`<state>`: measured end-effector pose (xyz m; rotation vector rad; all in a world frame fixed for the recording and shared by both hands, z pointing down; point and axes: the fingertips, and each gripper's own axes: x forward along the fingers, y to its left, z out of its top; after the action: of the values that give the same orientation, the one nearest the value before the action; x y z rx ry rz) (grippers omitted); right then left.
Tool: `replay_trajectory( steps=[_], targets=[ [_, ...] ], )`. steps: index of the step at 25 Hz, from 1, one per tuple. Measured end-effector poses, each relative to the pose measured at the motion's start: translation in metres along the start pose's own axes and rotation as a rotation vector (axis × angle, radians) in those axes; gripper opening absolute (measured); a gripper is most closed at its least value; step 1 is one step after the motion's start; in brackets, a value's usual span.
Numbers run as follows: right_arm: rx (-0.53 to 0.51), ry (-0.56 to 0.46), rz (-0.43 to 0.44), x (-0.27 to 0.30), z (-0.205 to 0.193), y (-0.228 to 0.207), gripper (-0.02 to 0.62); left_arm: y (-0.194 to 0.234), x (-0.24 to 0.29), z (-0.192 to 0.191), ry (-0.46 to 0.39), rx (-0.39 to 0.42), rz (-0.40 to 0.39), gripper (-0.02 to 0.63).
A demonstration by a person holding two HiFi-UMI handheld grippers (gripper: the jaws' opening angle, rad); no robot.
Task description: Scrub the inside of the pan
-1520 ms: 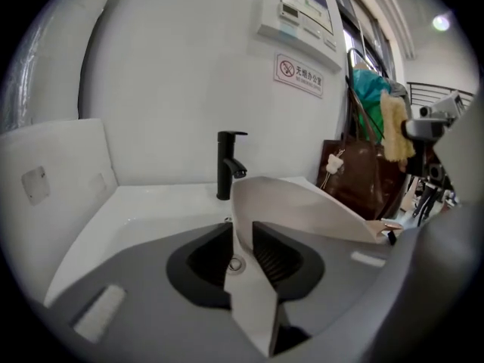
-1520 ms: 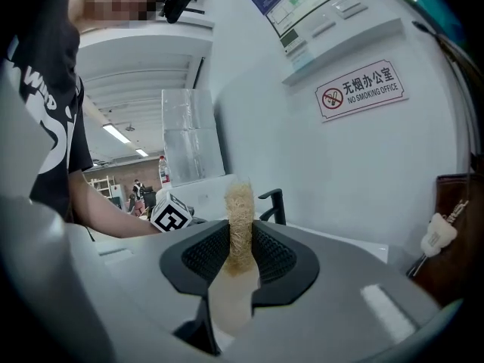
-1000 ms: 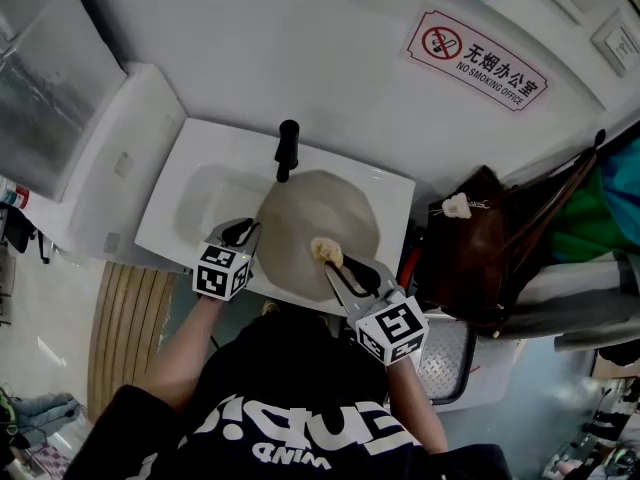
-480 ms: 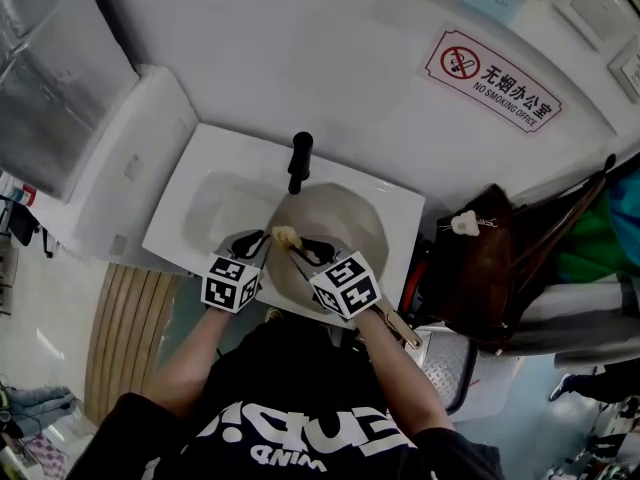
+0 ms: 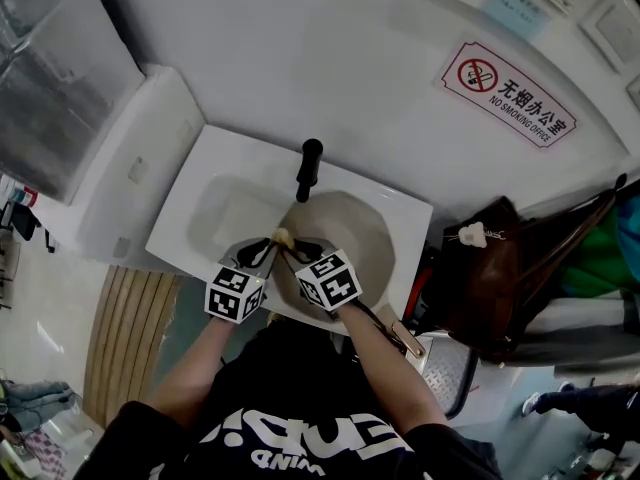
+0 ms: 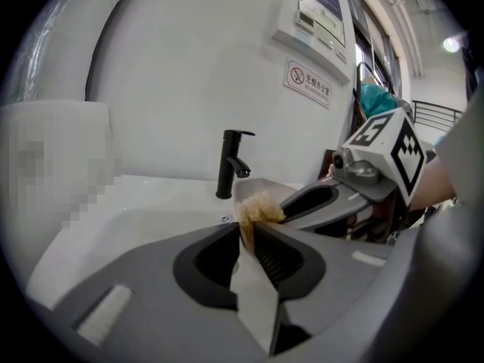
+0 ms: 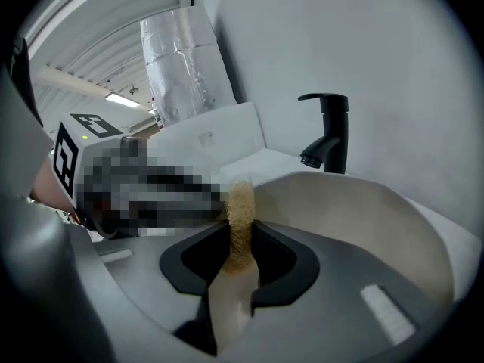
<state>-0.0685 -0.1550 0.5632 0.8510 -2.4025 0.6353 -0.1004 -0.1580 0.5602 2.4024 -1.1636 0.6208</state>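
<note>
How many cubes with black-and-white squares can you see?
2: one cube on the left gripper holding the pan rim, the other cube on the right gripper holding the scrubber. None look hidden.

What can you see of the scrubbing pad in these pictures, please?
The scrubbing pad is a small tan wad of coarse fibres. The right hand-held gripper is shut on it, squeezing it into a narrow upright strip. It sits at the left rim of the beige pan, close to the left hand-held gripper clamped there.

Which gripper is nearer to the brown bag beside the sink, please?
Right. The right gripper, holding the scrubber, is over the pan, the brown bag beyond its far side; the left gripper clamps the pan's rim, farther away.
</note>
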Motion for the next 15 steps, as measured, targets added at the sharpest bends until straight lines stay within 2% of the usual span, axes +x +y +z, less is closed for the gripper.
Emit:
replay_trajectory(
  steps=[9, 15],
  targets=[
    [-0.040, 0.043, -0.008, 0.017, 0.002, -0.016, 0.094, 0.000, -0.001, 0.000, -0.001, 0.003, -0.010, 0.054],
    [-0.052, 0.061, -0.048, 0.019, 0.012, -0.041, 0.094, 0.000, 0.000, 0.000, 0.001, 0.009, -0.018, 0.055]
  ],
)
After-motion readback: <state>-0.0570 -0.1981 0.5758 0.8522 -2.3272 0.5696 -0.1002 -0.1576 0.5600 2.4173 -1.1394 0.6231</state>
